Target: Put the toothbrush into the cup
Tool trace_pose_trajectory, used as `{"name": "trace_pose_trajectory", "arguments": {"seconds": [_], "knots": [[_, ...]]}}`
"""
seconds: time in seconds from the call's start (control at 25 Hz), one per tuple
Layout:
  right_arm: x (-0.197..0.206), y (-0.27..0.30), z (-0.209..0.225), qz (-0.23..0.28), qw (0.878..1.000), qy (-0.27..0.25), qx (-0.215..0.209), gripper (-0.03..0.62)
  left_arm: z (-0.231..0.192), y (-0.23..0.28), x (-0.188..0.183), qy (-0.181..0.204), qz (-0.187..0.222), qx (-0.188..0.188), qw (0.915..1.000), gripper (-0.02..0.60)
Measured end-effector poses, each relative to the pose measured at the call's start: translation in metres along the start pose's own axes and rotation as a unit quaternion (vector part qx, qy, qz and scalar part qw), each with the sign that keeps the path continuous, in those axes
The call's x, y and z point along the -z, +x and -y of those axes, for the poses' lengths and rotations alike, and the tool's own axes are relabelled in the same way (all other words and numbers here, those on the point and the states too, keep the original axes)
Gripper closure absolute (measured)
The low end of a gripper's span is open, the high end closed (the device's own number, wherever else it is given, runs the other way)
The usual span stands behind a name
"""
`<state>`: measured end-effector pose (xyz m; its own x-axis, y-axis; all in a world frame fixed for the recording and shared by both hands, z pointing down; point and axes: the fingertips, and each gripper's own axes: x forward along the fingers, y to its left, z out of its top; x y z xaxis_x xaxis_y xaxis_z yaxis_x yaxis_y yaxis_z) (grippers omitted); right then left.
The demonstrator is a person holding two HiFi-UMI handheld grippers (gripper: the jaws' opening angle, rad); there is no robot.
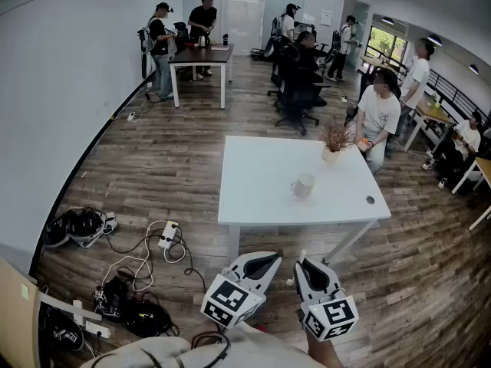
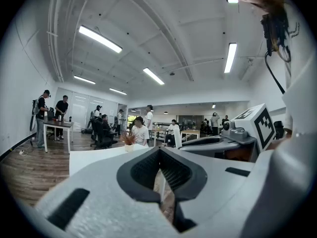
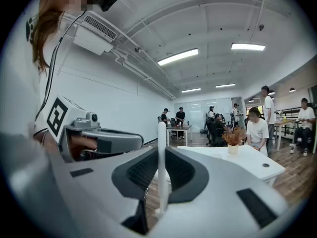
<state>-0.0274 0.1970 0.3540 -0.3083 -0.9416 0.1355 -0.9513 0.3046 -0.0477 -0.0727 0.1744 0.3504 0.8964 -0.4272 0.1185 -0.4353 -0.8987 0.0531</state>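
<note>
Gripping the toothbrush (image 3: 161,175) upright, the right gripper (image 3: 162,150) has its jaws clenched on the thin white handle, which rises above the jaw tips in the middle of the right gripper view. The left gripper (image 2: 160,151) has its jaws pressed together with nothing between them; only floor and a leg of the worktop show through the hollow of the pads.

In the head view both grippers sit at the bottom centre of the frame, close to the person's body, the left gripper to the left of the right one. The cup (image 1: 303,185) stands on the white worktop (image 1: 257,194) right of the frame's centre, well apart from the grippers, with a strip of wooden floor between the worktop's near edge and the jaws. A small potted plant (image 1: 335,141) stands above and to the right of the cup, and a small dark round object (image 1: 370,200) lies near the worktop's right edge.

So 1 part of the task looks done: the toothbrush is in hand. What remains, by my reading, is the carry up to the worktop, lining the toothbrush over the cup's mouth, lowering it in and letting go. The cup appears empty, though its inside is too small to make out.
</note>
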Motion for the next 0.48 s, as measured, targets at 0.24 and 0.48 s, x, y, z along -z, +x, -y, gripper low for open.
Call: {"name": "trace_pose_trajectory", "arguments": {"seconds": [0.24,0.48], "knots": [[0.001,0.005,0.003,0.002,1.0,0.006,0.007,0.537,-0.003,0.006,0.001,0.002,-0.003,0.01,0.9999,0.577],[0.003,0.005,0.005,0.0,1.0,0.013,0.02,0.537,-0.004,0.013,0.003,-0.004,-0.003,0.026,0.9996,0.577]]}}
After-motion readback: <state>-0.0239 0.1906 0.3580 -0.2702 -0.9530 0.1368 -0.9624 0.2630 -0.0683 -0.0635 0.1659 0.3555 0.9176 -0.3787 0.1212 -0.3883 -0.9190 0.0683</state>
